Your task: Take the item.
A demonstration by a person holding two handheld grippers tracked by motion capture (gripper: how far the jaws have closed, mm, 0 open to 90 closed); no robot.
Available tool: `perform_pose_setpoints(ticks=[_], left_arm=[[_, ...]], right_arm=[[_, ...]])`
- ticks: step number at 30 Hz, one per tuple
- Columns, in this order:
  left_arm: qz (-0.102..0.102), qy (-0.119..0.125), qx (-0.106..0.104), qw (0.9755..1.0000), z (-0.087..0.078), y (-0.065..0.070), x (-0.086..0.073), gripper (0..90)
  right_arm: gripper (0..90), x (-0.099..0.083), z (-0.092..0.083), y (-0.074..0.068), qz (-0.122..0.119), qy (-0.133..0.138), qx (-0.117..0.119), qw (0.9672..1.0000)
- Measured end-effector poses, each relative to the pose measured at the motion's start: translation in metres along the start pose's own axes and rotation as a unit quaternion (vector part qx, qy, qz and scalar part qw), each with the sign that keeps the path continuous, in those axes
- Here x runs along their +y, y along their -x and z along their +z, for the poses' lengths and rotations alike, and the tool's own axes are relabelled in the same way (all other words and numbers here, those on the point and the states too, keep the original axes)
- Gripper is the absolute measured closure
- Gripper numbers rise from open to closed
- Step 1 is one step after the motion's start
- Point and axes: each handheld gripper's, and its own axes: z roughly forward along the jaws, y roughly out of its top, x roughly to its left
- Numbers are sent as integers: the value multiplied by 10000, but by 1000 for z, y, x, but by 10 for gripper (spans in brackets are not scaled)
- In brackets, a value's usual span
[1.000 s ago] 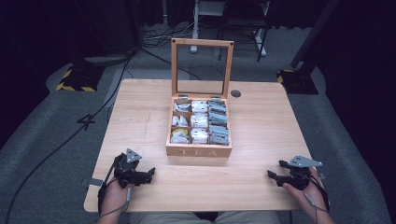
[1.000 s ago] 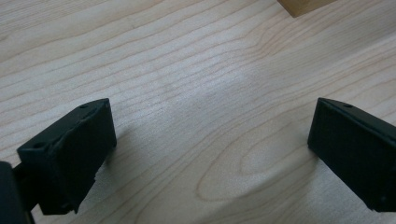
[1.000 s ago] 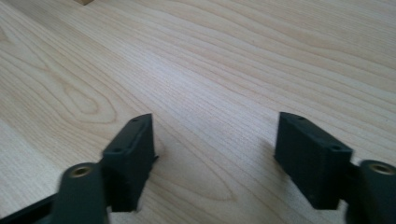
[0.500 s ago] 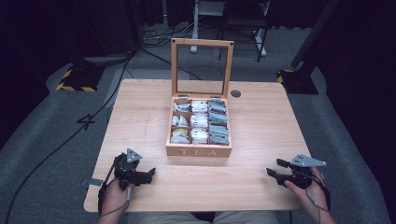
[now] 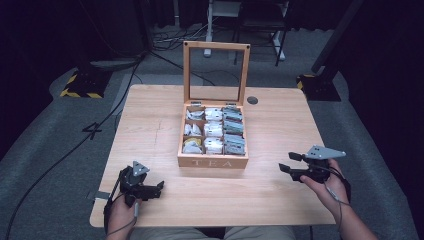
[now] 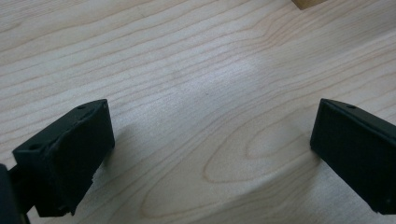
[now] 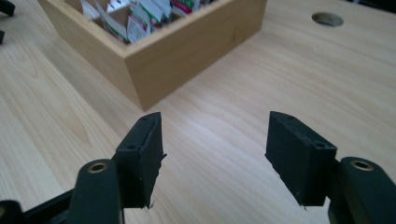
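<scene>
A wooden tea box (image 5: pixel 212 161) stood near the middle of the table (image 5: pixel 280 110), its glass-paned lid (image 5: pixel 216 72) raised upright at the far side and the word TEA on its near wall. Its compartments held tea bags (image 5: pixel 214 131) in rows; the packets were too small in the high view to tell apart, though the right gripper view showed some with green and red print.

The right gripper (image 5: pixel 289 163) was held to the right of the box, apart from it and slightly nearer the person, raised off the table and aimed toward the box's near right corner. Its jaws stood well apart with nothing between them, and had just been closing a little. In the right gripper view that corner of the box (image 7: pixel 187 51) lay just beyond the jaws, not touching them, and a round hole (image 7: pixel 327 19) in the tabletop showed past the box.

The left gripper (image 5: pixel 158 187) was to the left of the box and nearer the person, low over the table and probably resting on it. Its jaws stood wide with bare wood between them.
</scene>
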Motion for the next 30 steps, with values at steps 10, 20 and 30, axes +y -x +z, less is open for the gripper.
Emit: perform_pose_setpoints(ticks=[10, 20, 30], left_arm=[[-39, -11, 7, 10000, -1, 0, -1, 3], [-11, -4, -18, 10000, 0, 0, 0, 0], [7, -33, -36, 10000, 0, -1, 0, 0]], right_arm=[[394, 38, 14, -4, -181, 6, 164, 9997], [410, 75, 35, -14, -294, -35, 425, 9987], [434, 100, 62, -27, -373, -131, 631, 9972]])
